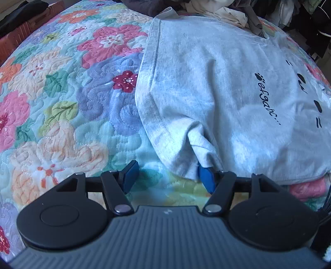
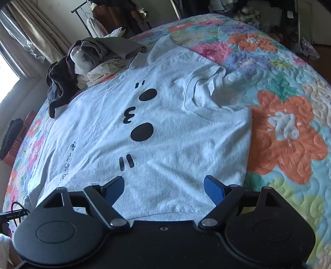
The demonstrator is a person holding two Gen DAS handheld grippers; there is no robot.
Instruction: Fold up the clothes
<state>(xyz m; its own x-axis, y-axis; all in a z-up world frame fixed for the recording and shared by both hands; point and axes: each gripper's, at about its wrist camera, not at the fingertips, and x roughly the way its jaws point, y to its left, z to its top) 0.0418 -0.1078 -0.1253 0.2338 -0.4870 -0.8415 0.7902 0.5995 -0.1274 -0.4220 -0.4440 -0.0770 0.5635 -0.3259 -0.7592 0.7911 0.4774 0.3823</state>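
A light grey T-shirt [image 1: 217,82] with a black cartoon face and small script lies spread on a floral quilt [image 1: 62,93]. My left gripper [image 1: 167,175] is open at the shirt's near bottom corner; its right pad [image 1: 205,179] is tucked under the corner's bunched fold, its left pad [image 1: 130,172] is over bare quilt. In the right wrist view the shirt [image 2: 165,124] lies face up with its collar [image 2: 202,91] to the right. My right gripper [image 2: 165,190] is open just above the shirt's near edge, holding nothing.
A pile of dark, grey and cream clothes [image 2: 86,64] lies at the shirt's far side, also in the left wrist view [image 1: 206,8]. The quilt [image 2: 289,124] extends wide right of the shirt. A window with curtains [image 2: 20,41] and a clothes rack [image 2: 86,16] stand beyond the bed.
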